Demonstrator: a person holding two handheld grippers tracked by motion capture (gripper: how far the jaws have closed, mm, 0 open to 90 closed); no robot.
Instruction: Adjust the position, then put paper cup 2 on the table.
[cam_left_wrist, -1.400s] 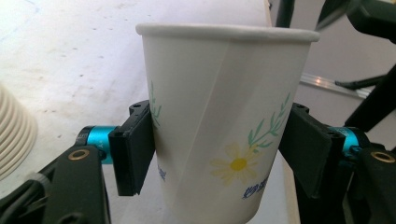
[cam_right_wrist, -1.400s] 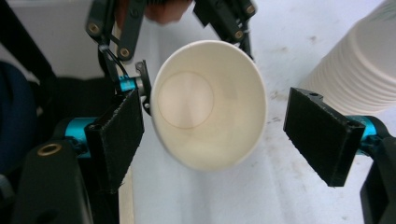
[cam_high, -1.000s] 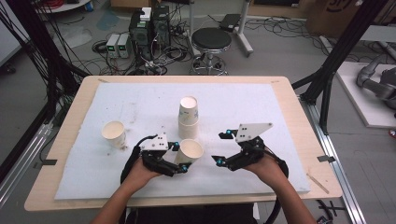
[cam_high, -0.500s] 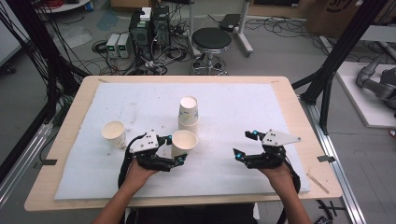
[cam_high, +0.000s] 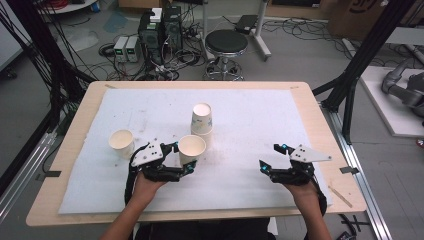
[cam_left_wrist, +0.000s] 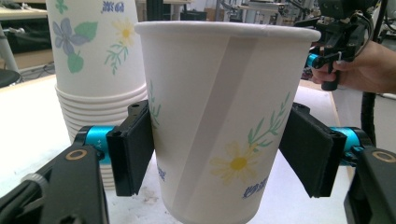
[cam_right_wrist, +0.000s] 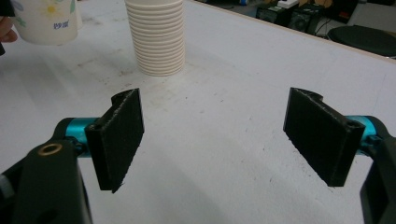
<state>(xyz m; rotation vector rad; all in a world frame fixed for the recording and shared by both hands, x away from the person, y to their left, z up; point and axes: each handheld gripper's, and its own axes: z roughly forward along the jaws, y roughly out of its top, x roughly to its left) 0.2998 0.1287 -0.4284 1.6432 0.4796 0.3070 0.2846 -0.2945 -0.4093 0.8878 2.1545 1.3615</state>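
Note:
My left gripper (cam_high: 184, 157) is shut on a flowered paper cup (cam_high: 192, 148), its pads (cam_left_wrist: 133, 147) pressing on both sides of the cup (cam_left_wrist: 219, 116), which leans slightly. Just behind it stands a stack of the same cups (cam_high: 202, 119), seen close beside the held one in the left gripper view (cam_left_wrist: 93, 60). A single cup (cam_high: 121, 141) stands to the left. My right gripper (cam_high: 270, 157) hovers low over the mat at the right, open, with only bare mat between its fingers (cam_right_wrist: 219, 135). The stack (cam_right_wrist: 156, 37) and the held cup (cam_right_wrist: 46, 18) lie beyond it.
A white mat (cam_high: 250, 115) covers the wooden table (cam_high: 330, 145). A thin stick (cam_high: 342, 196) lies near the table's right front corner. Beyond the far edge stand a black stool (cam_high: 226, 44), electronic boxes and cables on the floor.
My right gripper has drawn away to the right from the held cup, its jaws staying open. The left gripper with the cup has shifted slightly to the left.

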